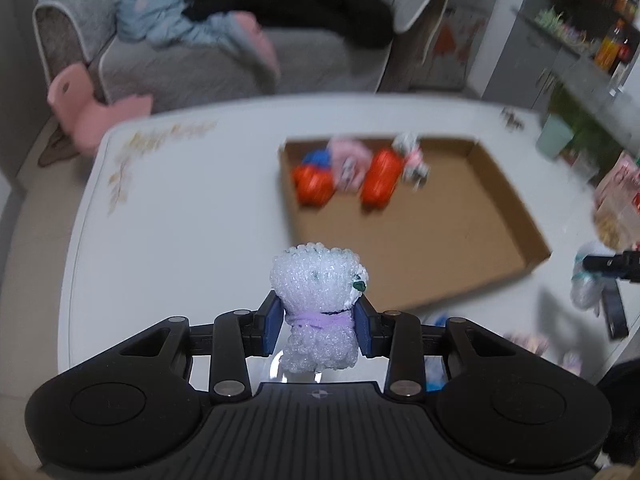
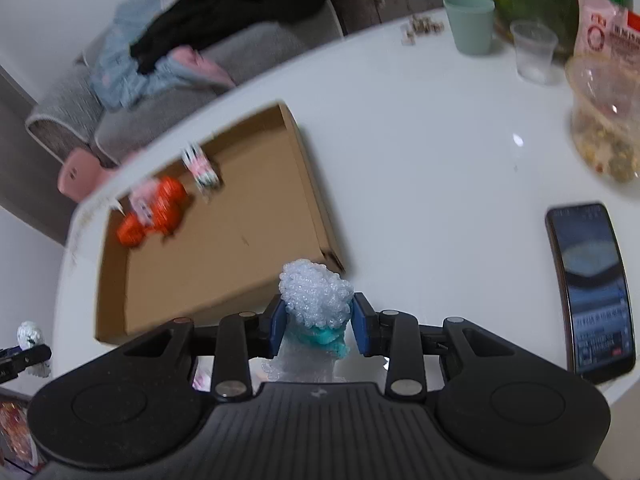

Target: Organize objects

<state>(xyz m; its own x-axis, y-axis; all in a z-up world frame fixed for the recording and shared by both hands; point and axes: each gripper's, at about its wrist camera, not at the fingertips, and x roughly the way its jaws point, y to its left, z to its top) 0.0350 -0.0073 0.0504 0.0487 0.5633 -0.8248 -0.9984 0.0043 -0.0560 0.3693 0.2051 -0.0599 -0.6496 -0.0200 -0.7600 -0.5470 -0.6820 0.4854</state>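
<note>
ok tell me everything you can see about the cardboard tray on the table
The shallow brown cardboard tray is a flat, open-topped rectangle with low folded walls, lying on the white table. Most of its floor is bare. Clustered at its far end are two orange bundles, a blue one and pink-and-white wrapped pieces, all blurred. Neither hand-held gripper touches it: the left hand-held gripper and right hand-held gripper each carry a white bubble-wrap bundle short of its near edge.

soft, even indoor light; motion blur smears the background, fisheye bends the edges, faint glare spots the white table [image 2: 420, 152].
</note>
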